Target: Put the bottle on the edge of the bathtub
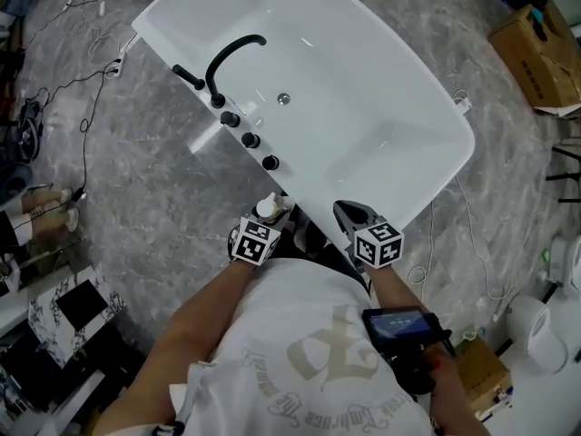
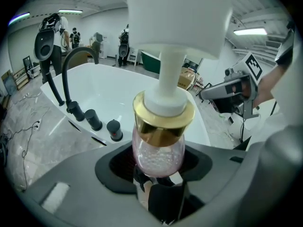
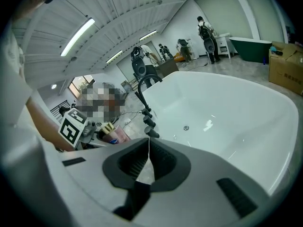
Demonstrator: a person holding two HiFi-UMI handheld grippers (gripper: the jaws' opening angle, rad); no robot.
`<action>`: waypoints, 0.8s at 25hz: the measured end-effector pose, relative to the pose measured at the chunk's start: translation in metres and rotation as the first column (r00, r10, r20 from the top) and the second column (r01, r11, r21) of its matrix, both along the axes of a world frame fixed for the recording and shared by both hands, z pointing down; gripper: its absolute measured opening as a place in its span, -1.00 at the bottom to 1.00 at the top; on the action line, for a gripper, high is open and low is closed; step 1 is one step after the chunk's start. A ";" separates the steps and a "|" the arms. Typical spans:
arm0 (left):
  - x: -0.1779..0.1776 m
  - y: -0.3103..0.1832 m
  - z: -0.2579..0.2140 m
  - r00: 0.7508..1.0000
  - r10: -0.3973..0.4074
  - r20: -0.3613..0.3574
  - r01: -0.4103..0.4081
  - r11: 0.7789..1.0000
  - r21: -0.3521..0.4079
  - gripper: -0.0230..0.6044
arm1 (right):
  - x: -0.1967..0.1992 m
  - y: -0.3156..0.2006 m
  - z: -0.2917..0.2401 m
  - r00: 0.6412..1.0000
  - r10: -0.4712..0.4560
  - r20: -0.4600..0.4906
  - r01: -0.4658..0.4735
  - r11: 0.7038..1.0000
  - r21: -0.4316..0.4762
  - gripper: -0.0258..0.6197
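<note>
A pump bottle [image 2: 158, 148] with a clear pink body, gold collar and white pump head stands upright between the jaws of my left gripper [image 2: 158, 169], which is shut on its lower body. In the head view the bottle's white pump [image 1: 268, 209] and the left gripper [image 1: 275, 220] hover just outside the near rim of the white bathtub [image 1: 363, 107], right of the black knobs [image 1: 250, 140]. My right gripper [image 1: 349, 214] sits beside it at the rim. Its jaws [image 3: 148, 143] are shut with nothing between them, pointing over the bathtub [image 3: 227, 112].
A black arched faucet [image 1: 227, 57] and three knobs stand on the tub's left rim. Cables [image 1: 91, 80] trail on the grey floor at left. A cardboard box [image 1: 536, 57] sits at the far right, a marble-patterned unit [image 1: 64, 307] at lower left. A phone [image 1: 399, 322] is strapped to the right forearm.
</note>
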State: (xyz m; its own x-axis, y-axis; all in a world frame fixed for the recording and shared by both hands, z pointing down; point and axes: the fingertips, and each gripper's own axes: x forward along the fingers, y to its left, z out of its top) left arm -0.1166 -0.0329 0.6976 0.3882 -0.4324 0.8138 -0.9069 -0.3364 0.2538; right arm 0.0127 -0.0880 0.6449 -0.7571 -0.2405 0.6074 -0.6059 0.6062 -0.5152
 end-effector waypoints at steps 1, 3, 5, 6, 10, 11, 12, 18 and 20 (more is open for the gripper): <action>-0.001 -0.002 0.004 1.000 0.008 0.007 -0.008 1.000 -0.002 -0.22 | -0.002 -0.001 0.001 1.000 0.004 0.000 -0.004 1.000 -0.004 -0.90; -0.002 -0.002 0.011 0.999 0.030 0.027 -0.030 1.000 -0.007 -0.22 | -0.003 0.000 0.003 1.000 0.011 -0.002 -0.011 1.000 -0.013 -0.90; -0.002 -0.006 0.014 0.997 0.055 0.046 -0.055 0.998 -0.008 -0.22 | -0.002 -0.001 0.003 1.000 0.016 -0.006 -0.016 1.000 -0.018 -0.90; -0.002 -0.010 0.016 0.997 0.066 0.051 -0.066 0.998 -0.007 -0.21 | -0.002 -0.003 0.004 1.000 0.019 -0.008 -0.019 1.000 -0.019 -0.90; 0.000 -0.020 0.025 0.991 0.118 0.068 -0.118 0.993 -0.010 -0.21 | 0.001 -0.006 0.007 0.999 0.040 -0.018 -0.041 0.999 -0.027 -0.90; 0.002 -0.022 0.027 0.988 0.136 0.075 -0.136 0.991 -0.010 -0.22 | 0.002 -0.006 0.008 0.999 0.046 -0.021 -0.047 0.999 -0.028 -0.90; 0.003 -0.023 0.029 0.985 0.154 0.081 -0.154 0.988 -0.010 -0.21 | 0.003 -0.006 0.008 0.998 0.052 -0.023 -0.052 0.998 -0.029 -0.90; 0.006 -0.037 0.035 0.966 0.236 0.109 -0.238 0.971 0.006 -0.22 | 0.004 -0.008 0.011 0.995 0.095 -0.027 -0.095 0.995 -0.029 -0.90; 0.003 -0.041 0.038 0.960 0.253 0.121 -0.256 0.967 0.011 -0.22 | 0.002 -0.007 0.014 0.994 0.110 -0.028 -0.110 0.993 -0.029 -0.90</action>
State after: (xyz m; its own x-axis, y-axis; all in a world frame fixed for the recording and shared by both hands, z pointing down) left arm -0.1132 -0.0736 0.7355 0.3906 -0.3536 0.8499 -0.8132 -0.5652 0.1386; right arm 0.0147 -0.0951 0.6587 -0.7107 -0.3028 0.6350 -0.6817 0.5195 -0.5152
